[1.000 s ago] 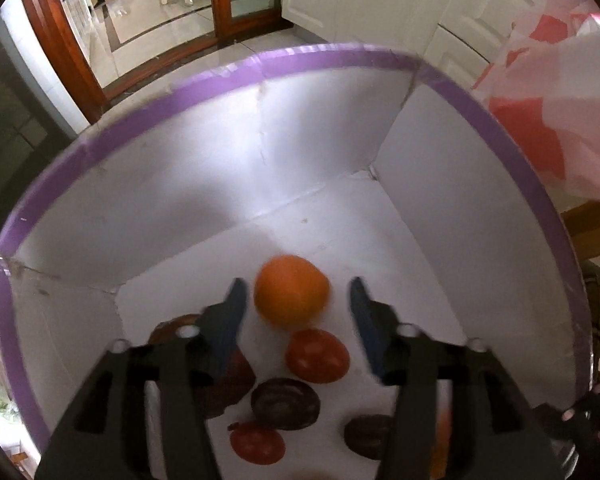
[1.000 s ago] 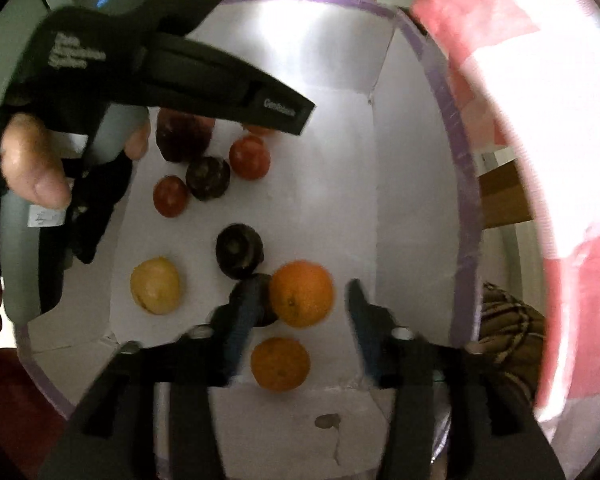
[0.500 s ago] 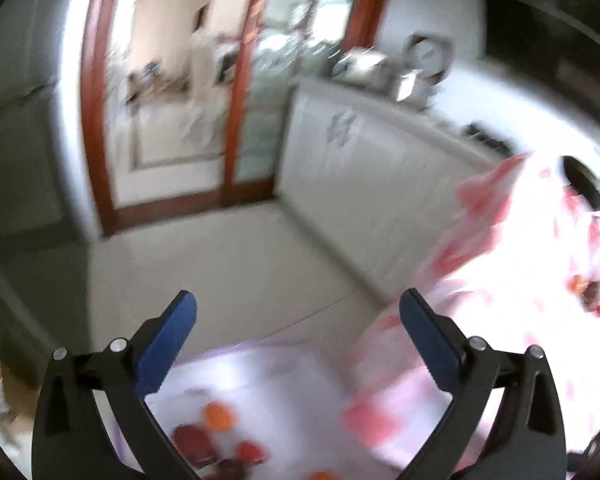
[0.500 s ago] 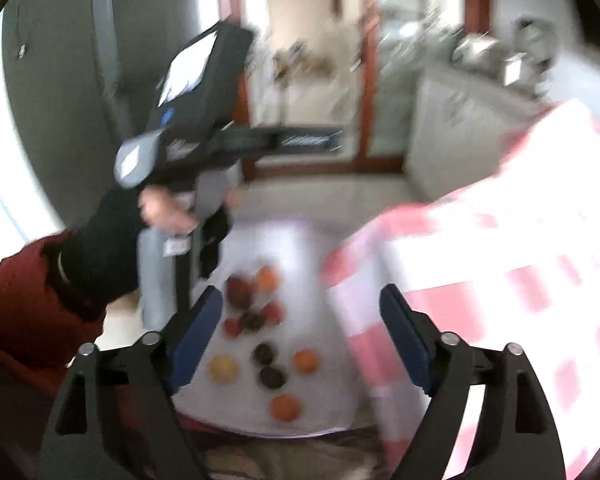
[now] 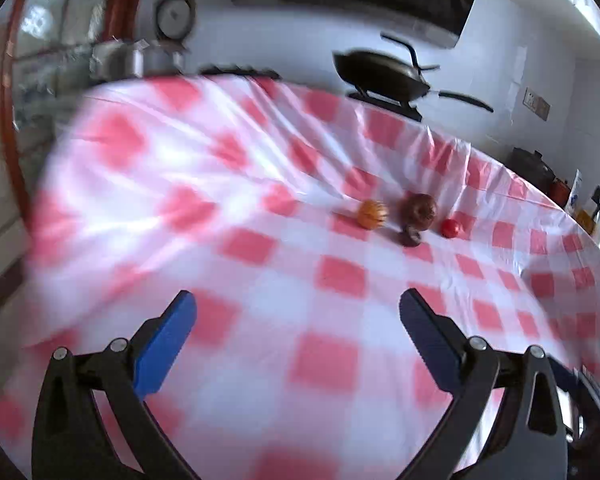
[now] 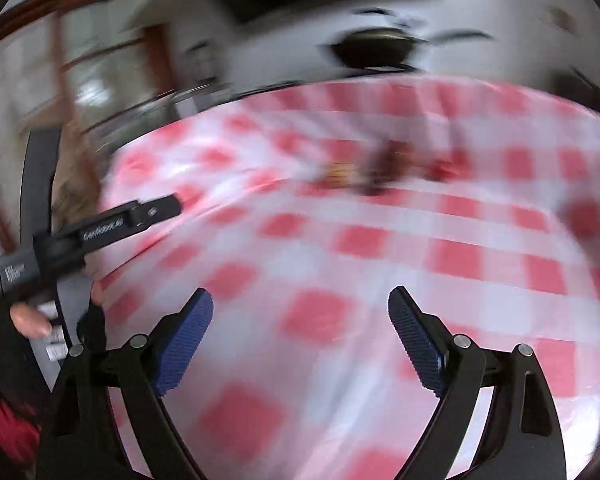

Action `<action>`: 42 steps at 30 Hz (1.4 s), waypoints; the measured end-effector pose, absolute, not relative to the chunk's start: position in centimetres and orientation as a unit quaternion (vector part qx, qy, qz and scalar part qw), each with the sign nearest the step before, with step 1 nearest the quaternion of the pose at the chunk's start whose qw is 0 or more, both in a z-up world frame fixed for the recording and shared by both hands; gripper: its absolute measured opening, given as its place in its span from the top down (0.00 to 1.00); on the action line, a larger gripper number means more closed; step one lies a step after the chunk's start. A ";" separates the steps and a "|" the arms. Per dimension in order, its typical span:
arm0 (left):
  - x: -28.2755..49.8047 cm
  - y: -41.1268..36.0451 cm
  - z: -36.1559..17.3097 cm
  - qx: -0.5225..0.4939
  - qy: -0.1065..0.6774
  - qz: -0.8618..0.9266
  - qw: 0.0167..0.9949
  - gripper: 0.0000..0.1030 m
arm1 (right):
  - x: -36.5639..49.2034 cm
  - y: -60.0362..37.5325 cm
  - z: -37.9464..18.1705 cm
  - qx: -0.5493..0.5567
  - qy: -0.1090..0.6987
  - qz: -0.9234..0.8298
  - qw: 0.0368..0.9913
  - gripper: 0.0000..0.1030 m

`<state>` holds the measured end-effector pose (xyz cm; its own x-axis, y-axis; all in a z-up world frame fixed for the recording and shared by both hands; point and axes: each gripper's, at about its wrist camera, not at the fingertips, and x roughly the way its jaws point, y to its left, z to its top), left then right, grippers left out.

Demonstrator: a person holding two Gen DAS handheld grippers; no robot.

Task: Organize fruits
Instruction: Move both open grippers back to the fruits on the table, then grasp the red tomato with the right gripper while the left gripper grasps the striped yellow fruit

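Note:
In the left wrist view an orange fruit [image 5: 372,214], a dark brown fruit [image 5: 419,209], a small dark fruit [image 5: 410,237] and a small red fruit [image 5: 450,228] lie together on the red-and-white checked tablecloth [image 5: 260,264], far ahead. My left gripper [image 5: 298,324] is open and empty, well short of them. In the blurred right wrist view the same fruits [image 6: 384,168] show as smears far ahead. My right gripper [image 6: 300,320] is open and empty. The left gripper's black body [image 6: 96,232] shows at the left of that view.
A black wok [image 5: 382,74] stands on a stove beyond the table's far edge. Metal pots [image 5: 132,62] and a wall clock [image 5: 174,16] are at the back left. Dark jars [image 5: 534,168] stand at the right. The white box of fruit is out of view.
Both grippers have swung up out of the purple-rimmed white box, where each let go of an orange, and now face the checked table. Both jaws have opened wide.

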<state>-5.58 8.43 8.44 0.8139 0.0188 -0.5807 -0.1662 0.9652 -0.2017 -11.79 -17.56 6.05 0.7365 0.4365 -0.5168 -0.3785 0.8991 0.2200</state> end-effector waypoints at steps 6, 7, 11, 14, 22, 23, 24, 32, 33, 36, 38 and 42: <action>4.2 6.7 6.1 -0.213 0.299 0.082 0.927 0.01 | -2.8 -24.4 4.5 0.153 0.341 0.127 0.919 0.15; 5.6 6.7 5.6 -0.240 0.292 0.095 0.921 0.01 | -2.2 -25.2 4.2 0.167 0.336 0.117 0.920 0.15; 8.1 7.8 4.6 -0.282 0.295 0.113 0.906 0.02 | 0.7 -25.7 3.7 0.169 0.333 0.099 0.923 0.15; 9.5 8.3 3.9 -0.283 0.295 0.118 0.905 0.02 | 2.4 -25.4 4.3 0.148 0.325 0.082 0.931 0.15; 10.0 8.2 3.5 -0.253 0.304 0.047 0.917 0.02 | 10.8 -23.3 3.8 0.084 0.343 0.049 0.934 0.16; 10.1 8.2 3.4 -0.254 0.306 0.047 0.916 0.02 | 12.2 -22.7 3.6 0.065 0.350 0.041 0.934 0.16; 10.3 8.4 3.2 -0.258 0.311 0.046 0.913 0.02 | 13.8 -22.1 3.4 0.045 0.357 0.031 0.932 0.20; 10.6 9.0 2.6 -0.280 0.325 0.037 0.902 0.02 | 20.7 -20.4 1.9 0.034 0.408 0.030 0.912 0.32; 10.7 9.0 2.6 -0.279 0.326 0.037 0.903 0.02 | 21.1 -20.3 1.9 0.034 0.410 0.028 0.911 0.33; 10.8 8.8 2.6 -0.277 0.328 0.036 0.903 0.02 | 22.6 -19.8 1.6 0.029 0.419 0.016 0.908 0.35; 10.9 8.8 2.6 -0.277 0.327 0.036 0.903 0.02 | 23.1 -19.4 1.6 0.016 0.421 0.007 0.907 0.35; 10.8 8.7 2.6 -0.270 0.328 0.032 0.905 0.02 | 22.5 -19.8 1.9 0.027 0.413 0.006 0.910 0.62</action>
<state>10.84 8.67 2.62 0.7831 -0.1194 -0.6103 -0.2350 0.8517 -0.4683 22.55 -19.77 1.86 0.6587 0.0337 -0.7516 0.0111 0.9984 0.0546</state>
